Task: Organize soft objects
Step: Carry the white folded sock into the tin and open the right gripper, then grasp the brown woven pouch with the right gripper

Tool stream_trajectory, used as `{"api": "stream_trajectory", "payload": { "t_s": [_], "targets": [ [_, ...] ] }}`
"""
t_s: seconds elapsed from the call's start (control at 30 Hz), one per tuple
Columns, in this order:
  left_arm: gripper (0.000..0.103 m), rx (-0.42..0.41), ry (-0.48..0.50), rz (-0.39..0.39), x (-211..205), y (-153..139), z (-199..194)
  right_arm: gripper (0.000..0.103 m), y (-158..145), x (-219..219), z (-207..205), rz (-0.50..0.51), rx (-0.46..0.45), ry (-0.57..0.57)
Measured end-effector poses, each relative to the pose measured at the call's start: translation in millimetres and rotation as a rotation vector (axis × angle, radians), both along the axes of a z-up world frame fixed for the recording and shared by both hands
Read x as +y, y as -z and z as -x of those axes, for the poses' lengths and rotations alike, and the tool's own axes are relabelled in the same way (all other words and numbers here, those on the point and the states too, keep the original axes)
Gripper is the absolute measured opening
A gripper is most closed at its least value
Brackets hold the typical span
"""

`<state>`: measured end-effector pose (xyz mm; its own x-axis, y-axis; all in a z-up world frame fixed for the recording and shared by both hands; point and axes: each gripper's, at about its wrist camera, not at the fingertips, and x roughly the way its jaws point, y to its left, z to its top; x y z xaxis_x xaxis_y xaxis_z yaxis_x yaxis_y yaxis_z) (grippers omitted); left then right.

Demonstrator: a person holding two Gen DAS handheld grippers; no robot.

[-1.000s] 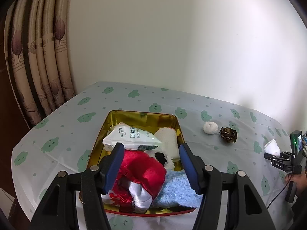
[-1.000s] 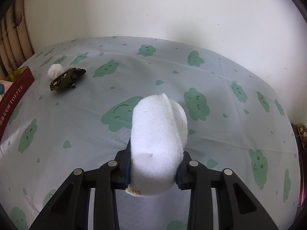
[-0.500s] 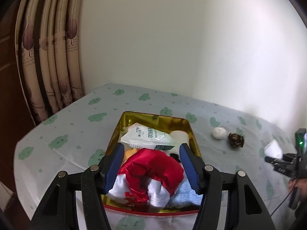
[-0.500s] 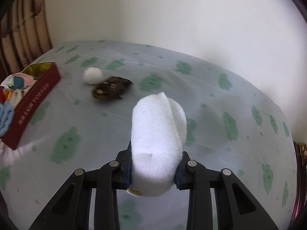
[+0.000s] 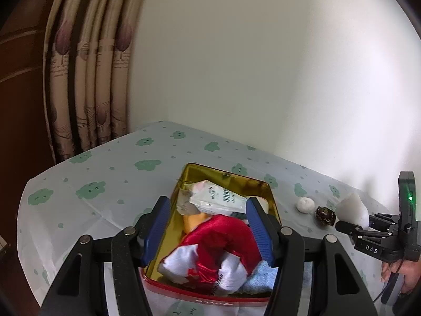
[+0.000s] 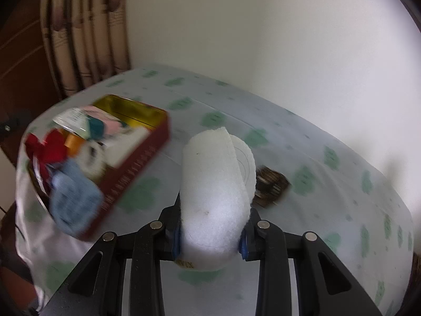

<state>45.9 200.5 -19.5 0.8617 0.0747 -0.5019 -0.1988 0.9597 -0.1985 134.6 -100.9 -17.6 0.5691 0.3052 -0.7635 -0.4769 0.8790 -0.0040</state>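
A table (image 5: 110, 184) draped in a pale cloth printed with green cloud faces fills the lower part of both views, set against a plain white wall (image 5: 263, 65), with a pleated beige patterned curtain (image 5: 89, 79) hanging at its far left corner.

On the cloth sits a rectangular tin (image 5: 226, 176), gold inside and red outside. Its near rim carries white letters that appear to read "DAMI"; lettering along its long side is too blurred in the right wrist view to read. The tin holds a red and white satin piece (image 5: 223, 239), a light blue fluffy cloth (image 5: 260, 276) at the near right corner, an orange item (image 5: 193, 221), and a white packet (image 5: 218, 197) with dark print that cannot be read.

The left gripper (image 5: 208, 230) hovers over the tin, its blue-padded fingers spread wide with nothing between them.

The right gripper (image 6: 210, 239) has its fingers clamped on a folded white foam pad (image 6: 213, 184), held above the cloth just right of the tin. A label at the pad's lower edge is only partly visible. The pad hides part of a dark brown scrunchie (image 6: 272, 185) lying behind it; in the left wrist view that scrunchie lies just beside a small white ball (image 5: 305, 205), between the tin and the right gripper, whose body reads "DAS".
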Motion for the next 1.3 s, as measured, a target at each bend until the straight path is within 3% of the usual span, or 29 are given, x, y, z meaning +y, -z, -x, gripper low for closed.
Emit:
{"api": "stream_trajectory", "payload": {
  "t_s": [0.27, 0.43, 0.77, 0.93, 1.07, 1.3],
  "targets": [
    [0.061, -0.006, -0.04, 0.003, 8, -1, 3, 0.029, -11, 61, -16, -0.042, 0.019, -0.099],
    [0.061, 0.033, -0.047, 0.025, 11, 4, -2, 0.029, -12, 100, -39, -0.064, 0.053, -0.141],
    [0.061, 0.025, -0.087, 0.029, 19, 5, -2, 0.032, 15, 157, -76, -0.027, 0.14, -0.223],
    [0.061, 0.018, -0.105, 0.046, 24, 5, -1, 0.04, 27, 162, -78, -0.026, 0.164, -0.23],
    [0.061, 0.022, -0.113, 0.055, 27, 7, -2, 0.062, 23, 151, -79, -0.051, 0.155, -0.193],
    [0.061, 0.023, -0.112, 0.033, 25, 6, -1, 0.067, 4, 101, -58, -0.114, 0.131, -0.154]
  ]
}}
